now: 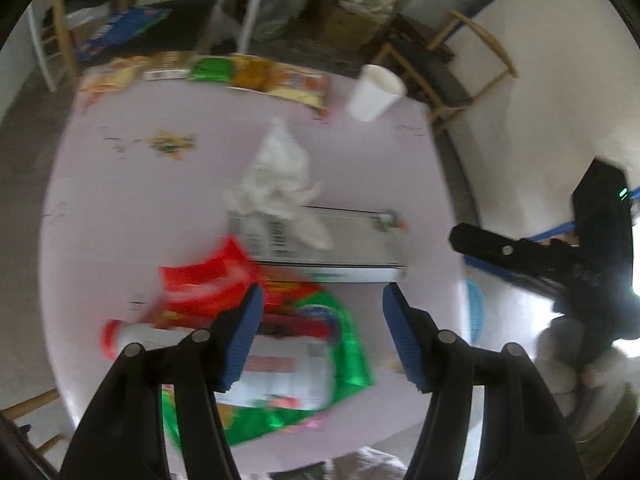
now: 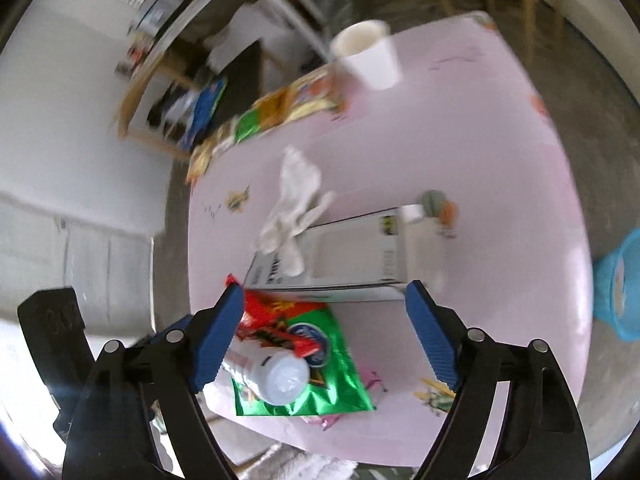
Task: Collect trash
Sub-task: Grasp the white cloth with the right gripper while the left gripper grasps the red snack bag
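Trash lies on a pink table [image 1: 120, 200] [image 2: 480, 140]. A green snack bag [image 1: 344, 352] [image 2: 324, 384], a red wrapper [image 1: 200, 280] [image 2: 276, 320] and a white bottle [image 1: 136, 336] [image 2: 280, 376] lie near the front edge. A crumpled white tissue [image 1: 280, 172] [image 2: 296, 204] rests partly on a flat white box [image 1: 344, 248] [image 2: 352, 260]. A white paper cup [image 1: 374, 92] [image 2: 368, 56] stands at the far side. My left gripper [image 1: 322, 336] is open above the green bag. My right gripper [image 2: 324, 336] is open above the same pile. The right gripper also shows in the left wrist view [image 1: 520, 256].
Several snack packets [image 1: 256, 76] [image 2: 272, 112] line the table's far edge. A blue basket [image 2: 620, 284] stands on the floor to the right of the table. Wooden chairs [image 1: 460, 60] and a cardboard box [image 1: 348, 12] stand beyond the table.
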Action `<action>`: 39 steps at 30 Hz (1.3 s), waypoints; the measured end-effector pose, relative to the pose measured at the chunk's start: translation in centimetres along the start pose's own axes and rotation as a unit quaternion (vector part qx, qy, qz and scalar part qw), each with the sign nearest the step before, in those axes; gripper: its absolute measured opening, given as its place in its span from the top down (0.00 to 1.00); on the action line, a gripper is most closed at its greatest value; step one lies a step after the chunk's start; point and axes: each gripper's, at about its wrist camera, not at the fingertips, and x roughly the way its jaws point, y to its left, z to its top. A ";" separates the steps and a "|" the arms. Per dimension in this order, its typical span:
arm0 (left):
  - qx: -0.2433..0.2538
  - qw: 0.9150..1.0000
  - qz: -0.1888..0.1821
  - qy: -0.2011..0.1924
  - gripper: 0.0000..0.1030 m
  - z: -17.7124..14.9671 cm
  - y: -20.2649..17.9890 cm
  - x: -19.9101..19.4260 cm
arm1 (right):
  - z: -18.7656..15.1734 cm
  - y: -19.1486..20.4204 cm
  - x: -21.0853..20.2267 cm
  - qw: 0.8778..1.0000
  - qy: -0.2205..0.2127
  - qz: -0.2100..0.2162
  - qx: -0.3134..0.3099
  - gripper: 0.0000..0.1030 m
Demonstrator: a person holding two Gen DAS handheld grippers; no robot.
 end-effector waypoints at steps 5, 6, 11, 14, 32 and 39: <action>0.002 0.999 0.049 0.006 0.42 0.8 2.2 1.4 | 2.9 4.0 3.8 0.998 0.027 -0.010 -0.050 0.24; -0.001 0.998 0.058 0.006 0.42 1.0 2.4 1.8 | 3.7 4.7 4.9 0.998 0.037 -0.014 -0.054 0.24; -0.007 0.996 0.082 0.017 0.42 2.3 3.0 3.6 | 6.3 6.3 10.2 0.994 0.095 -0.035 -0.048 0.22; -0.024 0.996 0.076 0.046 0.42 2.5 3.6 4.9 | 7.6 6.4 13.2 0.989 0.129 -0.062 -0.042 0.22; -0.034 0.993 0.076 0.088 0.69 1.9 4.9 6.6 | 9.2 5.6 17.6 0.981 0.156 -0.114 -0.008 0.46; -0.040 0.993 0.072 0.080 0.77 1.8 5.9 6.2 | 9.4 4.6 17.5 0.981 0.159 -0.110 0.011 0.64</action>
